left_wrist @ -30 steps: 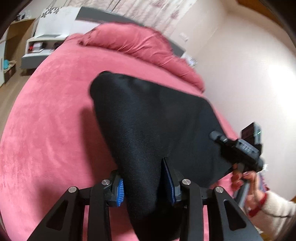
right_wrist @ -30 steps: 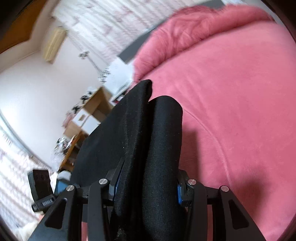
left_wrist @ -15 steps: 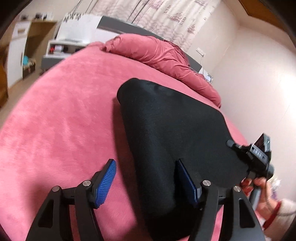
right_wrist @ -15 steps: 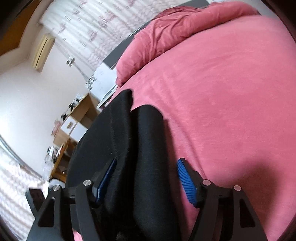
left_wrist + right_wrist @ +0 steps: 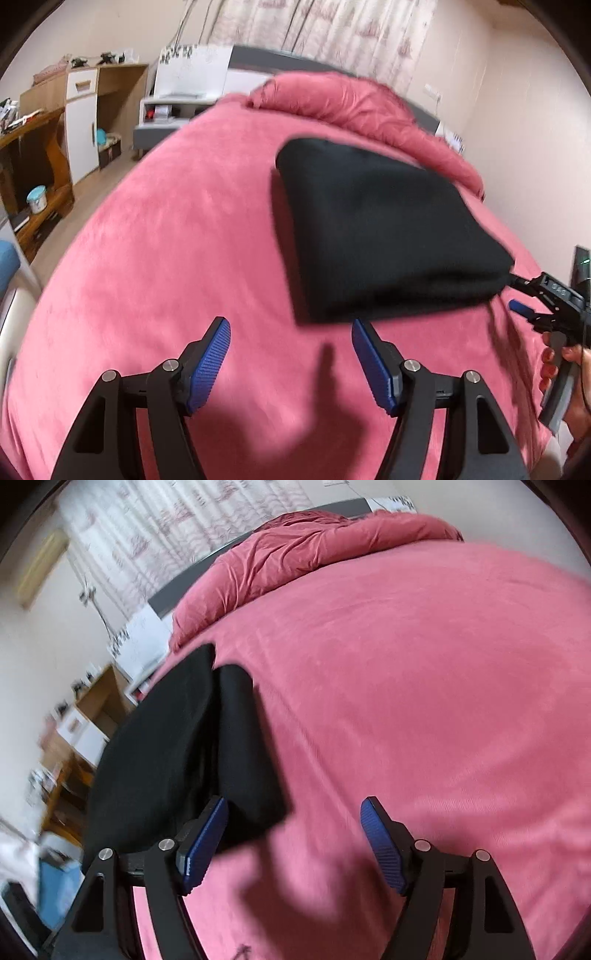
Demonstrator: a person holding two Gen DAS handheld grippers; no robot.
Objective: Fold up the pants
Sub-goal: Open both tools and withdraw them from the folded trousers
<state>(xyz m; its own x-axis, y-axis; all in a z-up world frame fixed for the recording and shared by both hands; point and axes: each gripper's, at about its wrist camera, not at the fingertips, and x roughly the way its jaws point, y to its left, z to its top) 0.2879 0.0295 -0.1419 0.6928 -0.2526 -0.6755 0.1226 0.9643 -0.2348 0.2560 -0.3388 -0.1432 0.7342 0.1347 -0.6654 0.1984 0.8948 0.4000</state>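
Observation:
The black pants [image 5: 384, 232] lie folded into a thick rectangle on the pink bed [image 5: 184, 240]. My left gripper [image 5: 291, 354] is open and empty, just short of the near edge of the pants. In the left wrist view my right gripper [image 5: 517, 295] is at the right corner of the pants, held by a hand. In the right wrist view the pants [image 5: 192, 753] lie to the left and my right gripper [image 5: 295, 834] is open, its left finger beside the fold's near corner.
A bunched pink duvet [image 5: 354, 110] lies at the head of the bed. Wooden shelves and a desk [image 5: 40, 155] stand left of the bed, with a white nightstand [image 5: 173, 107] beyond. A wall runs close along the right side.
Both grippers went from shut on the pants to open and pulled back. The pants now rest flat on the bed.

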